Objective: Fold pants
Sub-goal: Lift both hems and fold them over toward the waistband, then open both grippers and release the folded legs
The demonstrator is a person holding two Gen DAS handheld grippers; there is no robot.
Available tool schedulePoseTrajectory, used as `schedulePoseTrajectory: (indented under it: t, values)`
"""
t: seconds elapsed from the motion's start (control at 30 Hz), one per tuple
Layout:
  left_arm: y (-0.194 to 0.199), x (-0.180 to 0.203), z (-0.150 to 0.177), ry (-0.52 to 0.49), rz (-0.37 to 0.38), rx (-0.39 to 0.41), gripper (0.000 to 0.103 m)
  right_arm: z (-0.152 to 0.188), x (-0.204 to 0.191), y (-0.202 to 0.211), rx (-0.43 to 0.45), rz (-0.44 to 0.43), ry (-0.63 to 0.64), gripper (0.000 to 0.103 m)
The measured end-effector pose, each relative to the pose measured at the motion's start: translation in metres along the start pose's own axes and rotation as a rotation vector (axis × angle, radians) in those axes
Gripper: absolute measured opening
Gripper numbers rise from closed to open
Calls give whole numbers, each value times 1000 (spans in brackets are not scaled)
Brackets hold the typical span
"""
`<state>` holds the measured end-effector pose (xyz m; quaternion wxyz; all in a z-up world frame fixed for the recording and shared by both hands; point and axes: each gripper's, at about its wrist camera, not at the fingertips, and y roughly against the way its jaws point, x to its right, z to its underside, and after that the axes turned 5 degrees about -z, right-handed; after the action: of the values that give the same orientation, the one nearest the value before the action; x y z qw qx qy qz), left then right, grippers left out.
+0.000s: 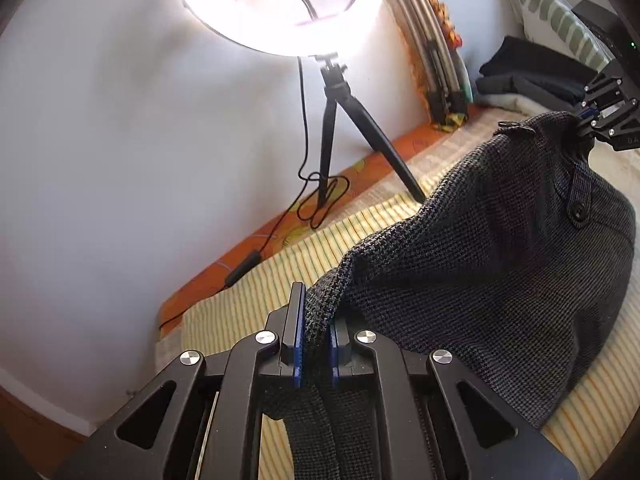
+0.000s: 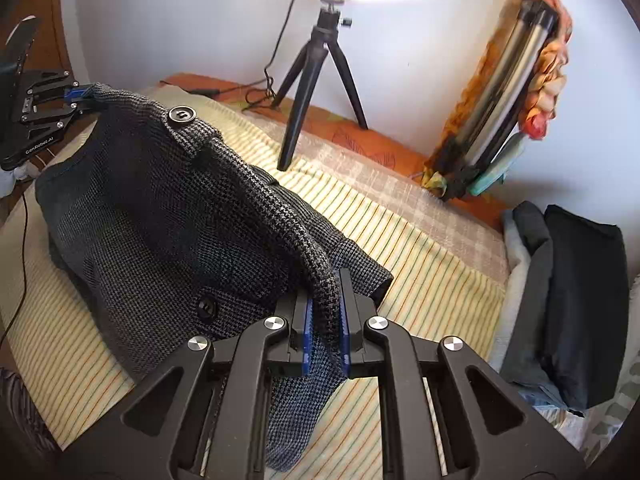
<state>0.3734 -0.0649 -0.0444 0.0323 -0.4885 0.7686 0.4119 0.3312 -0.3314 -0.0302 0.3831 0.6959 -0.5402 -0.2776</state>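
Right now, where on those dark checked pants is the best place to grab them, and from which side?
By the waistband, at its two ends. The left gripper and right gripper each pinch the pants there from opposite sides, so the fabric hangs evenly onto the striped sheet.

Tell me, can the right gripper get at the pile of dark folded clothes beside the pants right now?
Probably not yet: the right gripper is shut on the pants, as is the left gripper. The folded clothes lie unobstructed on its right.

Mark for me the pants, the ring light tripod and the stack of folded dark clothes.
pants [image 2: 160, 216]: right wrist view, on the dark checked fabric below the waistband button.
ring light tripod [image 1: 332, 120]: left wrist view, on the upper part of a leg.
stack of folded dark clothes [image 2: 580, 300]: right wrist view, on the top black piece.
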Motion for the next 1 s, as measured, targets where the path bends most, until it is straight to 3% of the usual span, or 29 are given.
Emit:
schedulePoseTrajectory:
  t: [0.53,0.63,0.7,0.8,0.9,1.0]
  values:
    - [-72,7,1,-6,49,-132,9,-4,18,-67,-129,-58,-39,11]
    - [-79,5,-2,-9,46,-146,16,-6,19,-73,-137,-62,-51,11]
    - [-81,-2,-6,0,26,-151,37,-6,19,-75,-141,-65,-60,11]
    - [-78,-24,-8,60,-6,-145,58,-6,21,-81,-150,-62,-62,11]
    - [-74,-40,-6,106,-17,-145,62,-8,20,-85,-150,-61,-77,11]
    - [-68,-54,-4,117,-103,-132,62,-10,19,-88,-161,-53,-83,11]
